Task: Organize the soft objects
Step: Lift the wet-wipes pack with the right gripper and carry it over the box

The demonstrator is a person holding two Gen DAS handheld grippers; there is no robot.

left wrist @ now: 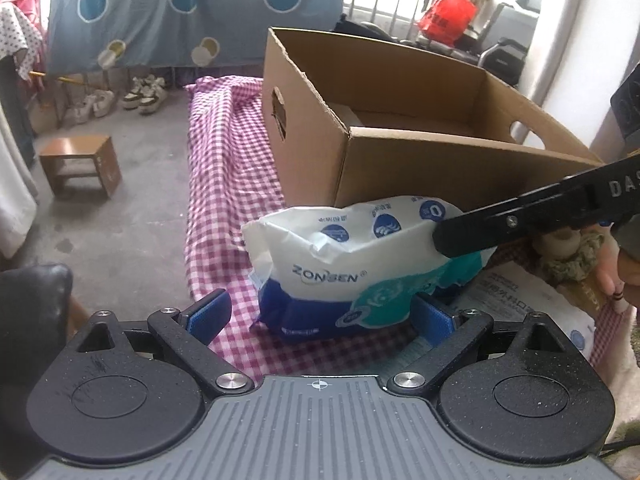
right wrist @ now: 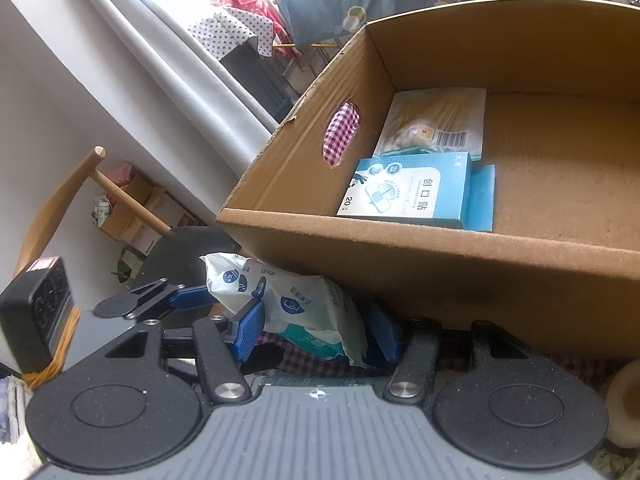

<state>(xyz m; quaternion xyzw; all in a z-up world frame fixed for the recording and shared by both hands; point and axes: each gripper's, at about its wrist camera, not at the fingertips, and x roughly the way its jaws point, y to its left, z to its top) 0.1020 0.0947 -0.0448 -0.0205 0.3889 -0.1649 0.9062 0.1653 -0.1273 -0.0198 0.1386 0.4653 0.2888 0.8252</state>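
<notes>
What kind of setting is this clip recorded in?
Likely a lived-in home room or enclosed balcony: shoes lined up on the concrete floor, a patterned sheet hung up, and a small wooden stool.
</notes>
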